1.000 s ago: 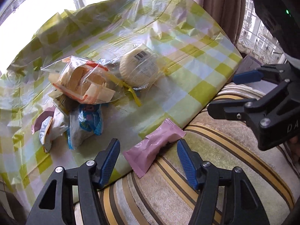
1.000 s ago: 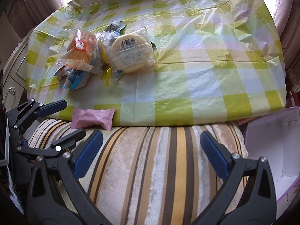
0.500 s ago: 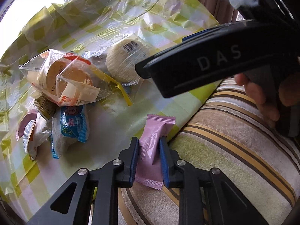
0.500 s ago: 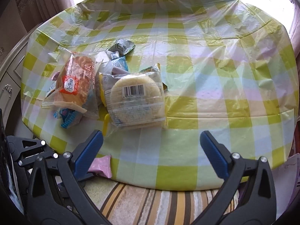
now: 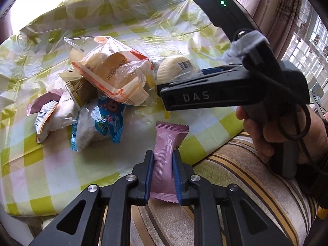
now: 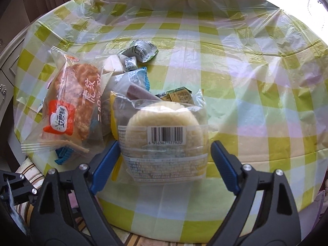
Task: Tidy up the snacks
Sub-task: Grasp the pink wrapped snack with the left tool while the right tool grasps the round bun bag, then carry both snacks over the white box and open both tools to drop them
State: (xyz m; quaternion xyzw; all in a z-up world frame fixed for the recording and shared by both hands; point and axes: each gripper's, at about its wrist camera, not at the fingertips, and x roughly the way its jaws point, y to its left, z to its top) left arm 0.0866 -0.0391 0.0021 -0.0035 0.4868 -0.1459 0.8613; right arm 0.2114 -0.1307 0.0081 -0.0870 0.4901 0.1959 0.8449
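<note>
While the left gripper (image 5: 163, 171) clamps the pink foil snack sachet (image 5: 167, 153) lengthwise, the right gripper (image 6: 164, 164), jaws parted and just narrowing, straddles the round pale bun in clear wrap (image 6: 165, 131), untouched.

A home living room: patterned curtains (image 5: 287, 10) by a bright window, striped sofa cushion (image 5: 235, 194), checked plastic cloth (image 6: 246, 82) over the worktop.
</note>
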